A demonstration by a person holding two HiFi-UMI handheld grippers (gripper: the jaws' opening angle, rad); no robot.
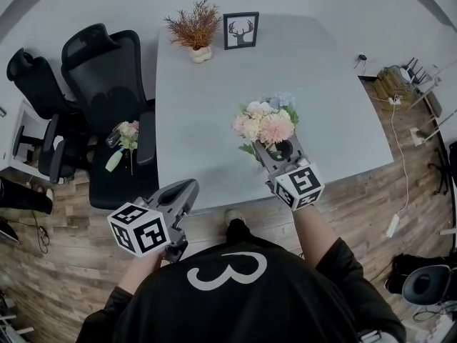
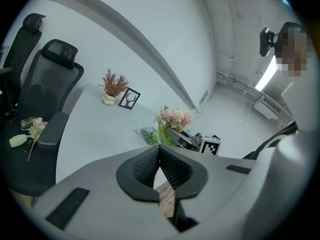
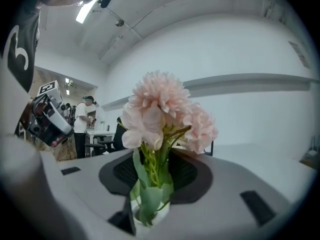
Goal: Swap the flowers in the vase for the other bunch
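far left, chair w/ the other bunch lying on its seat, well apart from the table. so the swap looks not done yet.

left gripper hangs off the table's near edge, jaws tip to tip, nothing in them.

back of the table: dried plant, then a frame w/ a deer head. neither is part of the job.

right of centre, near the front edge: pink flowers standing in the vase. right gripper is level at the stems just above the vase mouth, jaws part-way apart w/ stems between them. pads don't look clamped on yet.

step, as i read it: getting hold of the vase bunch to pull it out. next move calls for squeezing onto the stems, not the leaves or rim, then lifting straight up so the vase doesn't tip. left gripper is free to steady the vase or fetch the chair bunch.

writing: big white "3" on the black shirt. square markers on each cube. no brand or label i can read.
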